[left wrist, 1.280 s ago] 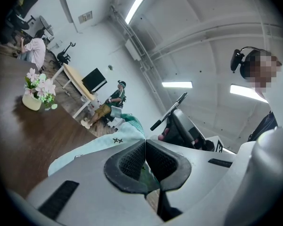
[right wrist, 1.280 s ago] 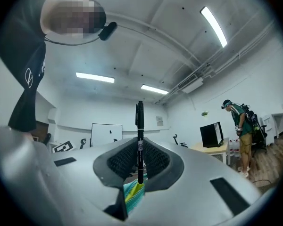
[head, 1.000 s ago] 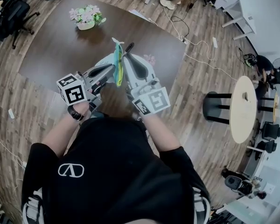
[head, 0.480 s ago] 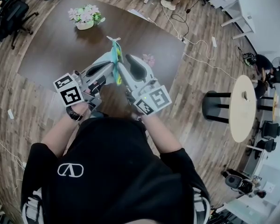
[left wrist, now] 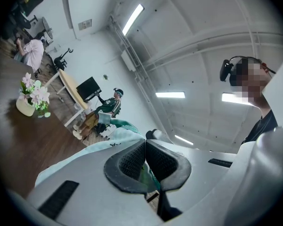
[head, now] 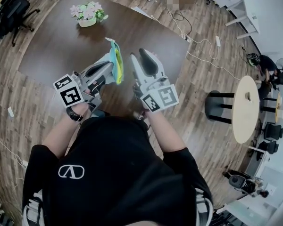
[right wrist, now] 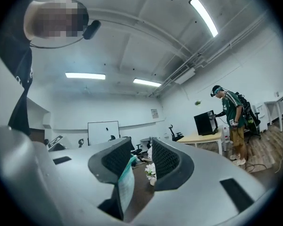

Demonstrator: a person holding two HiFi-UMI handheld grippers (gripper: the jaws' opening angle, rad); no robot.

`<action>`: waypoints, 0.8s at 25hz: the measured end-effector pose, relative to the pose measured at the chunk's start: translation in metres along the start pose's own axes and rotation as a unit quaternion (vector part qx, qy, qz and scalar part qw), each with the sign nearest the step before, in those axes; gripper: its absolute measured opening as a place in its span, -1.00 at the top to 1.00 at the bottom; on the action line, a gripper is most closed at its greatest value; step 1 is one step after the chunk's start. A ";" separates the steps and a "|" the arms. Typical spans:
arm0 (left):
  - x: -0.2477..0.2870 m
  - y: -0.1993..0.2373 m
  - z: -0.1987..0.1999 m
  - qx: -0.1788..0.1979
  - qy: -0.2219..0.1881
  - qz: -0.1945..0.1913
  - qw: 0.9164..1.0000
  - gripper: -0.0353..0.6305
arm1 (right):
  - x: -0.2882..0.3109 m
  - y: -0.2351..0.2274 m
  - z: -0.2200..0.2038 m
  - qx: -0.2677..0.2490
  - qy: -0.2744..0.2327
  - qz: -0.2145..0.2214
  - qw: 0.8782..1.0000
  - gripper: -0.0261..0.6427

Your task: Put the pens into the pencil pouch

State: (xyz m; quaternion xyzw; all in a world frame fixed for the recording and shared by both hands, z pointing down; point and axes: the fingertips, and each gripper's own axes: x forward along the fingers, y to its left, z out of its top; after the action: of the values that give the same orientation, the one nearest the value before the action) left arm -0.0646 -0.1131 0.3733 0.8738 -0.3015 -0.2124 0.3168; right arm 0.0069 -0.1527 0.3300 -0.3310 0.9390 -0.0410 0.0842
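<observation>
Above the near edge of the dark round table, the left gripper has its jaws pressed together on the teal-and-yellow pencil pouch, holding it upright over the tabletop. Just beside it, the right gripper has just been opening; its jaws stand apart and pinch nothing, with the pouch's edge close by the left jaw. A flower pot sits at the table's far side.

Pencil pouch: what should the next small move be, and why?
Probably lower the pencil pouch onto the table. The left gripper is shut on it above the tabletop, while the right gripper has just been opening, its jaws pressing on nothing, so only one gripper holds it.
</observation>
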 end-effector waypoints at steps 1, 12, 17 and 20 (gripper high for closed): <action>-0.001 0.002 -0.001 -0.002 0.000 0.003 1.000 0.88 | 0.003 -0.009 -0.002 -0.006 0.007 -0.010 1.000 0.55; -0.030 0.020 -0.007 -0.020 -0.017 0.040 0.999 0.88 | 0.078 -0.089 -0.158 -0.016 0.238 -0.073 0.968 0.56; -0.052 0.029 -0.010 -0.024 -0.025 0.058 0.998 0.88 | 0.097 -0.099 -0.267 0.006 0.362 -0.059 0.930 0.56; -0.060 0.035 -0.009 -0.024 -0.027 0.069 0.997 0.88 | 0.094 -0.111 -0.328 0.026 0.439 -0.069 0.895 0.56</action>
State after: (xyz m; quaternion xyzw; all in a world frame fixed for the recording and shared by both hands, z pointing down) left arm -0.1168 -0.0912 0.4149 0.8369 -0.3645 -0.2211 0.3433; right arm -0.0572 -0.2913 0.6548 -0.3410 0.8536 -0.2128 -0.3313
